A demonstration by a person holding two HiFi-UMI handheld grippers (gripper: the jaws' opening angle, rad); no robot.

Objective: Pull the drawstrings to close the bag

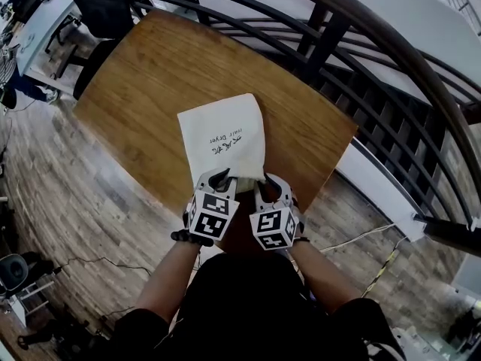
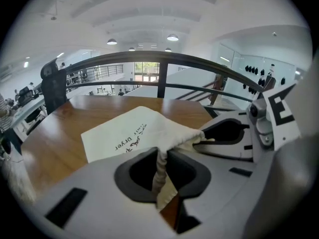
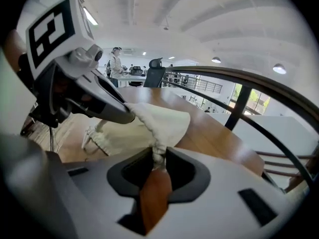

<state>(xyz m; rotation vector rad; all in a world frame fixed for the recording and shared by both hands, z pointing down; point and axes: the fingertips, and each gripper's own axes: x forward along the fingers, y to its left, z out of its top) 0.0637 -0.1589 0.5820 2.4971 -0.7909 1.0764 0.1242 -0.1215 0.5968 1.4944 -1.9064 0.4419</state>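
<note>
A white cloth drawstring bag with dark print lies flat on the wooden table, its mouth at the near edge. My left gripper is at the mouth's left corner, shut on a twisted white drawstring that runs up between its jaws. Just to its right, my right gripper is shut on the other drawstring at the bunched right corner. The mouth's cloth is gathered between the two grippers. In the left gripper view the right gripper sits close alongside; the bag's inside is hidden.
A black metal railing curves round the table's far and right sides. The table's near edge lies right under the grippers, with wood floor and cables below. A black chair stands at the far left corner.
</note>
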